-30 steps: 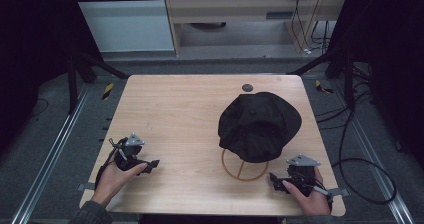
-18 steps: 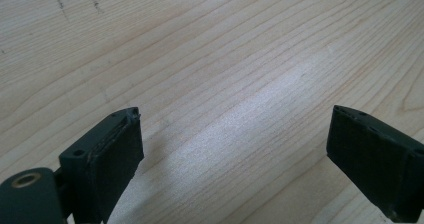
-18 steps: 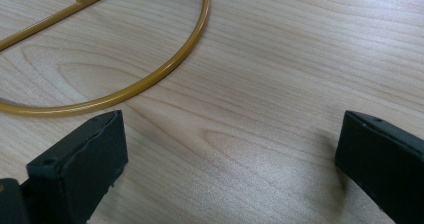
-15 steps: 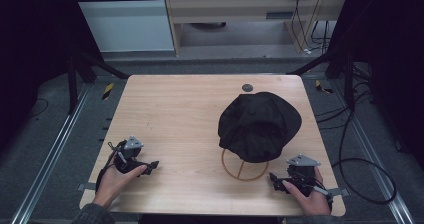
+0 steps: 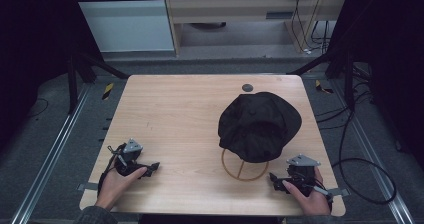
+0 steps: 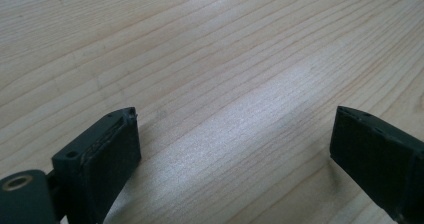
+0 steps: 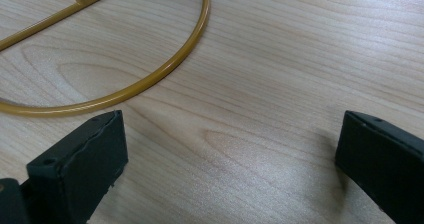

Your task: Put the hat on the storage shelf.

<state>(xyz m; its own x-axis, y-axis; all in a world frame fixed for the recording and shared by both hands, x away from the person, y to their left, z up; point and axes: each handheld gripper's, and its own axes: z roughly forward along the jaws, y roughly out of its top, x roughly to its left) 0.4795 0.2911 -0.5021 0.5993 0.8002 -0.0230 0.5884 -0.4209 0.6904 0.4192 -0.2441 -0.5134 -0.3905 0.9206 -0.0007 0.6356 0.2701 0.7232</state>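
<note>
Counted on the surface (image 5: 175,114): one black cap (image 5: 259,125), one gold wire stand (image 5: 245,170), one small dark disc (image 5: 247,88), two grippers.

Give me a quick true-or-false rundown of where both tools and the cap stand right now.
1. The left tool is open over bare table. True.
2. The right tool is shut on the gold wire stand. False: its jaws stand wide apart, holding nothing, the ring just ahead.
3. The black cap sits on the stand. True.
4. The cap lies on the table's left half. False: it is right of centre.
5. A small dark disc lies beyond the cap. True.
</note>
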